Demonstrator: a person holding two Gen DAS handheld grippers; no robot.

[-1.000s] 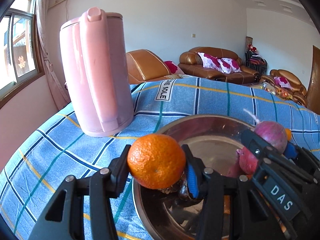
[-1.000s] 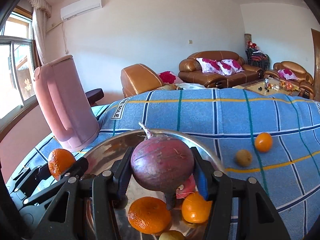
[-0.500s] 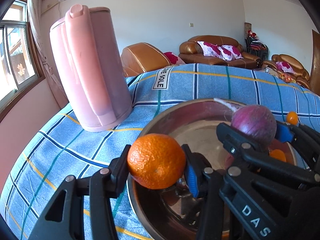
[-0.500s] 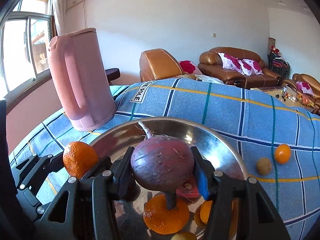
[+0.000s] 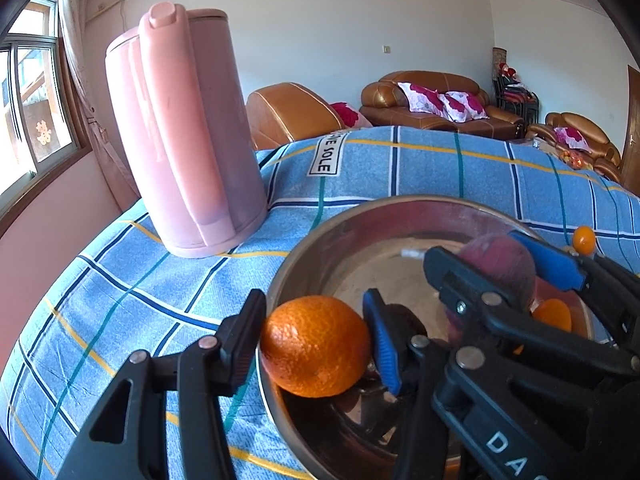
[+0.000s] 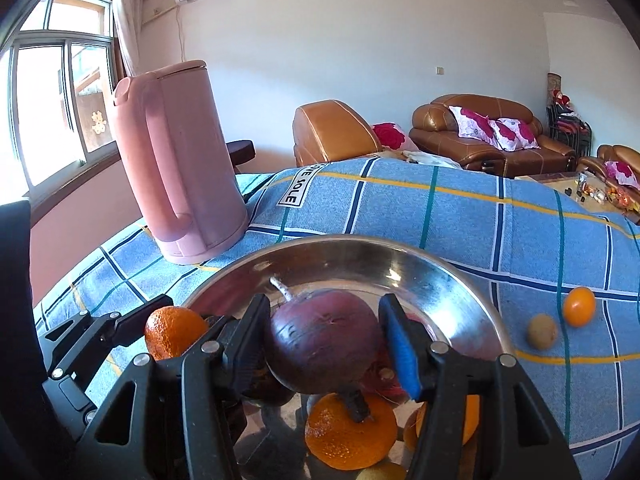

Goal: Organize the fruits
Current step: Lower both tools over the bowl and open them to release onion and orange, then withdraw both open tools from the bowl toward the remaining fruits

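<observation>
Fruit is gathering in a steel bowl (image 6: 460, 280) on a table draped in a blue plaid cloth (image 6: 460, 208). We hold 2 grippers over the bowl, side by side.

Our left gripper (image 5: 316, 340) has an orange mandarin (image 5: 316, 346) between its fingers, right over the bowl's near rim. Its jaws are opening: a thin gap now shows between the mandarin and the blue pad (image 5: 382, 344) on the right finger, where 1 second ago both pads pressed the fruit. The black left finger looks to be touching the peel.

Our right gripper (image 6: 324, 344) has a dark purple, onion-like bulb (image 6: 324, 344) with a pale tail between its fingers, above the middle of the bowl. Its jaws are opening too, and space shows between the bulb and the blue pad (image 6: 402, 354). The bulb has dropped a little lower between the fingers than 1 second ago.

Below the bulb, inside the bowl, lie 2 more oranges (image 6: 348, 436), something red that we cannot identify, and a yellowish fruit at the bottom edge of the right wrist view.

Outside the bowl, on the cloth to the right, a small orange (image 6: 579, 307) and a brown round fruit (image 6: 541, 331) sit just beside each other, unmoved. A tall pink jug (image 5: 180, 128) stands upright on the cloth behind the bowl to the left.
</observation>
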